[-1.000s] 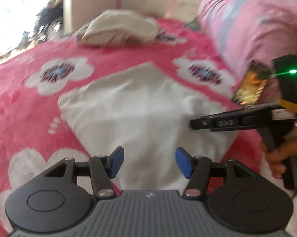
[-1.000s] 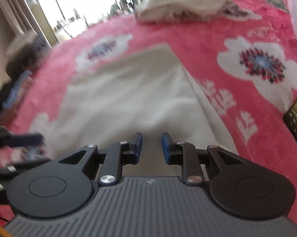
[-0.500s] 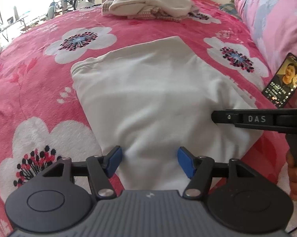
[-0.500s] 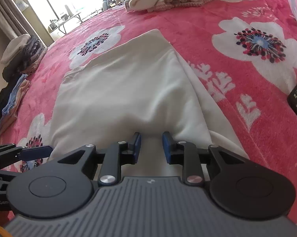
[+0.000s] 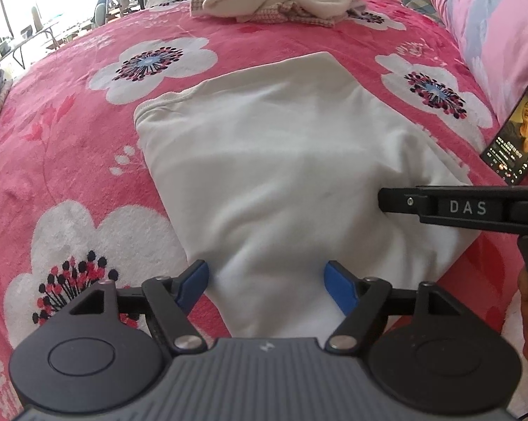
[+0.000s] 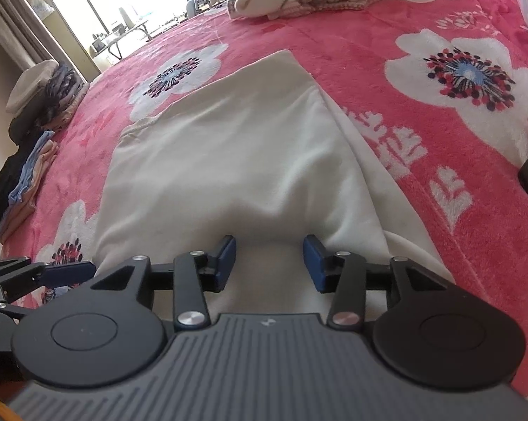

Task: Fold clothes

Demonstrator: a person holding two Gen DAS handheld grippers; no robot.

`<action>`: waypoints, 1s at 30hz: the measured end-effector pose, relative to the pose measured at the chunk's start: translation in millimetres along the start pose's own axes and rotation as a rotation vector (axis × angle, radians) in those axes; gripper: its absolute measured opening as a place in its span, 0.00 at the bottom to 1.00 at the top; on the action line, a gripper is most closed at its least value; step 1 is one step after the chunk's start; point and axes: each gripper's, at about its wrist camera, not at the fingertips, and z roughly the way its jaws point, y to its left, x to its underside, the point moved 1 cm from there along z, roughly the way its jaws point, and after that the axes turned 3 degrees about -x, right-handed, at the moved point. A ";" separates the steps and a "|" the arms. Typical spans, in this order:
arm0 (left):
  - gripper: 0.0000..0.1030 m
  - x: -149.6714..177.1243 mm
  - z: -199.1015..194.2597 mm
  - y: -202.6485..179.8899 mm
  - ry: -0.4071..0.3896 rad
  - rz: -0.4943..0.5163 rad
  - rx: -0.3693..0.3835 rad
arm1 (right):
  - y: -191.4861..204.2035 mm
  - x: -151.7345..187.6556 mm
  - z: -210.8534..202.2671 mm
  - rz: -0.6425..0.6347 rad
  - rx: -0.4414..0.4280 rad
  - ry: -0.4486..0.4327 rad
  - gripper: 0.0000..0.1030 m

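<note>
White shirt point(image 5: 281, 175) is laid flat, part-folded, on the blanket point(image 5: 71, 161); left gripper point(image 5: 265, 282) and right gripper point(image 6: 269, 258) are opening, nothing gripped, near hem presumably released.

Daylight floods a window point(image 6: 130, 10) beyond the pink floral bed point(image 6: 421, 112).

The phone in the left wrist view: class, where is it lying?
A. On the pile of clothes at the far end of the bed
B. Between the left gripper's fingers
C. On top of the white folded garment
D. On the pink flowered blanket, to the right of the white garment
D: the phone lies screen-up on the blanket, clear of the white garment.
</note>
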 end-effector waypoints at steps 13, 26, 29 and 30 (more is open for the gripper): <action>0.73 0.8 -0.7 -1.4 0.004 0.011 -0.012 | 1.0 -0.7 0.7 -0.009 0.001 0.002 0.46; 0.75 1.2 0.0 -0.3 0.008 0.009 -0.015 | 14.8 1.0 6.8 -0.074 -0.011 0.025 0.89; 0.75 1.5 0.4 0.7 0.010 0.007 -0.014 | 18.4 0.8 8.3 -0.088 0.002 0.036 0.97; 0.75 1.7 0.5 1.1 0.011 0.006 -0.014 | 18.4 0.6 8.7 -0.085 0.001 0.040 0.98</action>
